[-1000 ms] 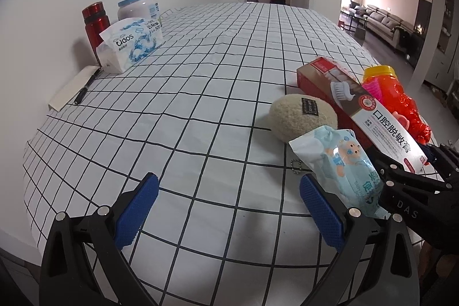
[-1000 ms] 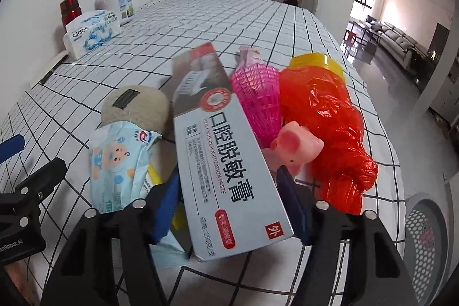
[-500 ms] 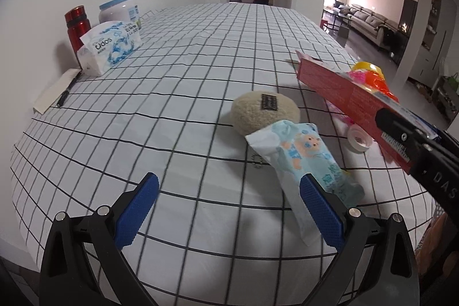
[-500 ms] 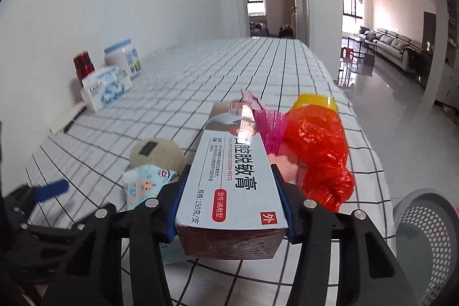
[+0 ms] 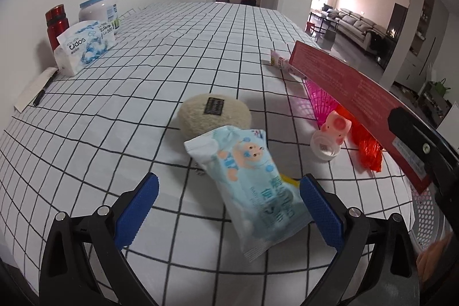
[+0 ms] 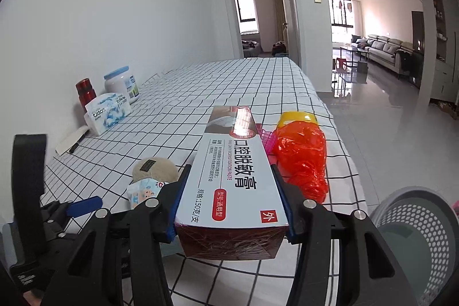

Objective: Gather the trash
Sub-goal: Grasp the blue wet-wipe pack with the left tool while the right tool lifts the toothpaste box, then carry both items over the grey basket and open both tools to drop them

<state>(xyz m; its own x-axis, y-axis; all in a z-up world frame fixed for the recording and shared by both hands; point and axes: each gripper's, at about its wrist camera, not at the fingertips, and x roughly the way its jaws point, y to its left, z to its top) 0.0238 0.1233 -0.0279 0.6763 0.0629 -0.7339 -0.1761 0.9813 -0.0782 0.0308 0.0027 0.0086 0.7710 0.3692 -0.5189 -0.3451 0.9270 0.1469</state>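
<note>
My right gripper is shut on a long toothpaste box and holds it above the checked table; the box also shows in the left wrist view. My left gripper is open and empty, low over the near table edge, with a light-blue wipes packet lying between its fingers. A perforated grey trash basket stands beside the table at lower right. On the table lie a red plastic bag, a pink shuttlecock, a pink pig toy and a beige round sponge.
By the wall at the left stand a red flask, a white jar with a blue lid, a tissue pack and a pen on paper. A small white cup sits by the pig. The table's right edge drops to a tiled floor.
My right gripper closed on the toothpaste box and lifted it off the table, exposing the pig and white cup. My left gripper drew back slightly toward the near edge.
</note>
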